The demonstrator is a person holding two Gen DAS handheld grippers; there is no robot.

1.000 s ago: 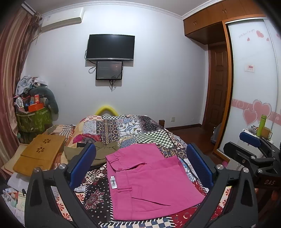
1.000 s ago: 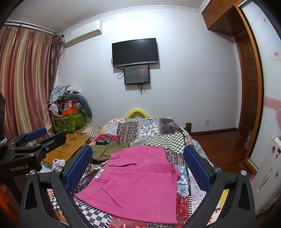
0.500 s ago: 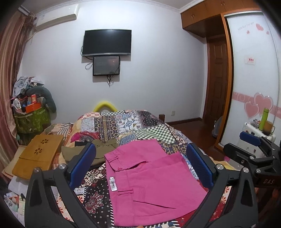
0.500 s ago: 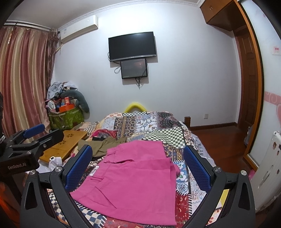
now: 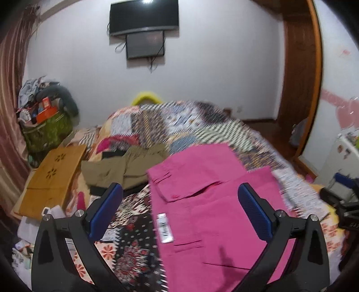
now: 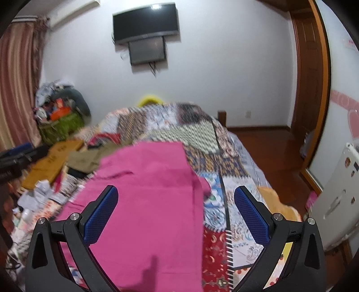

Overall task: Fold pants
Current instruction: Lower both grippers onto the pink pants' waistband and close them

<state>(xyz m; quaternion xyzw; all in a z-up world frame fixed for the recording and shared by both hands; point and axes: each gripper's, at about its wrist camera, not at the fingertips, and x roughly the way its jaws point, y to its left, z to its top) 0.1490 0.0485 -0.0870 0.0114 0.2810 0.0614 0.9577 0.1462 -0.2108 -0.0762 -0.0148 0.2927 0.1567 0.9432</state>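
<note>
Left gripper (image 5: 180, 209) jaws spread wide, nothing between the blue pads (image 5: 254, 212), above the near part of the pink pants (image 5: 215, 202). Right gripper (image 6: 176, 212) likewise spread, empty, over the same garment. Pants lie folded flat on the patchwork quilt (image 5: 179, 125), white tag (image 5: 165, 226) along their left edge. Just beyond, to the left, olive trousers (image 5: 125, 170) lie crumpled. Wooden lap desk (image 5: 53, 175) off the bed's left side. Far wall: mounted TV (image 5: 144, 16). Both views motion-blurred.
</note>
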